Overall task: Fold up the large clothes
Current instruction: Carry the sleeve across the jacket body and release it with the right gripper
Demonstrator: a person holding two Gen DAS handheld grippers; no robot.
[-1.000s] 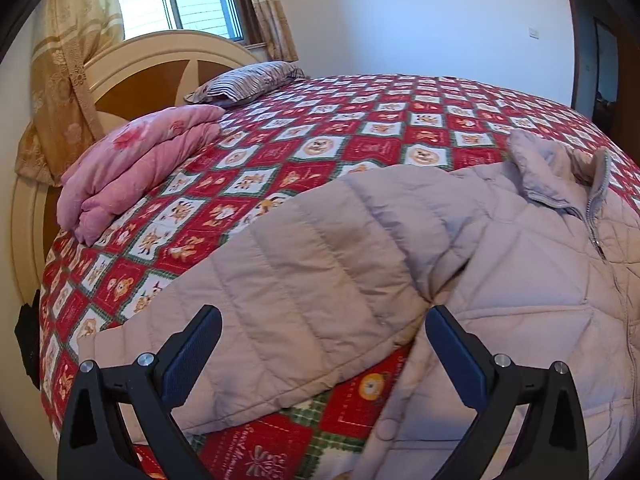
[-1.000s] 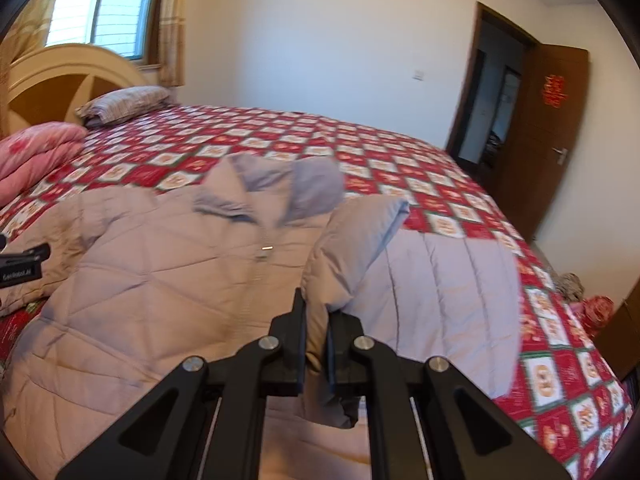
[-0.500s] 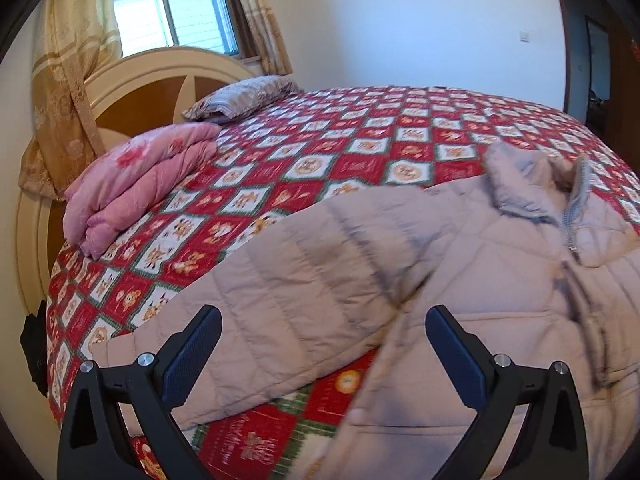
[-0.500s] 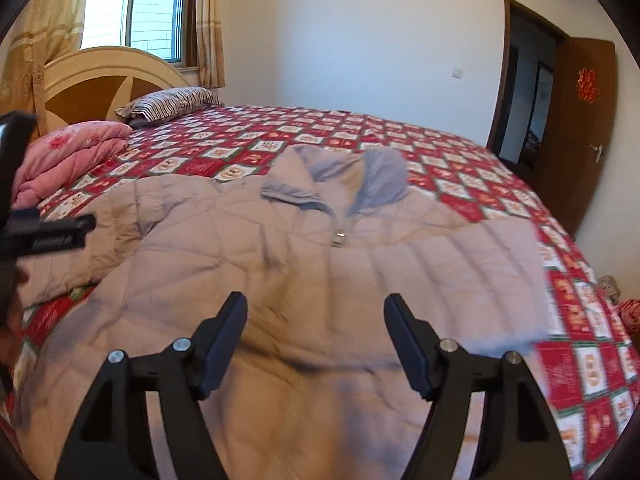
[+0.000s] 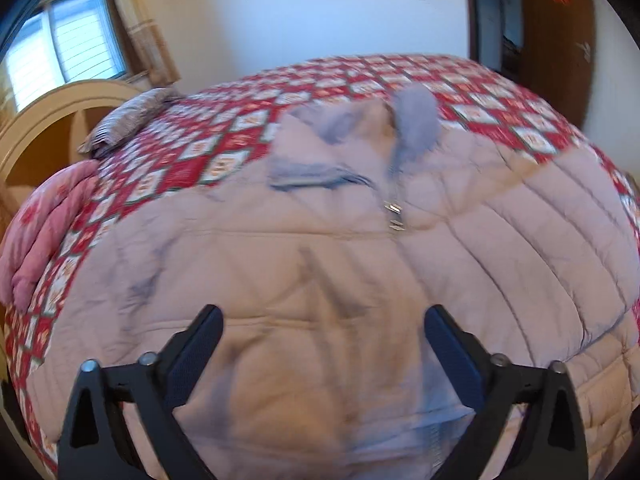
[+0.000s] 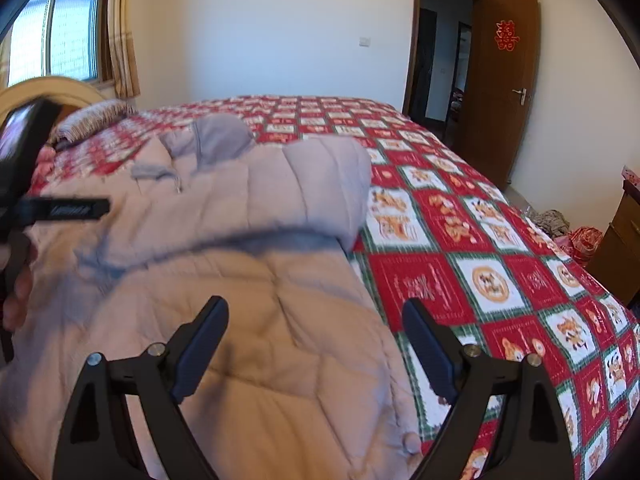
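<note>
A pale pink-grey quilted jacket (image 5: 320, 256) lies front up on the bed, collar toward the far side, zipper pull (image 5: 394, 216) near the chest. One sleeve (image 6: 304, 184) is folded across the body. My left gripper (image 5: 323, 334) is open and empty, hovering over the jacket's lower front. My right gripper (image 6: 316, 330) is open and empty above the jacket's right edge. The left gripper's body (image 6: 44, 200) shows at the left edge of the right wrist view.
The bed has a red, white and green patterned quilt (image 6: 480, 256). A striped pillow (image 5: 128, 120), a folded pink blanket (image 5: 40, 224) and a wooden headboard (image 5: 44, 120) are at the left. An open brown door (image 6: 500, 80) and floor clutter (image 6: 568, 232) are on the right.
My right gripper let go of the sleeve, which now lies folded across the jacket, and opened. My left gripper swung right from the left sleeve to over the jacket's front.
</note>
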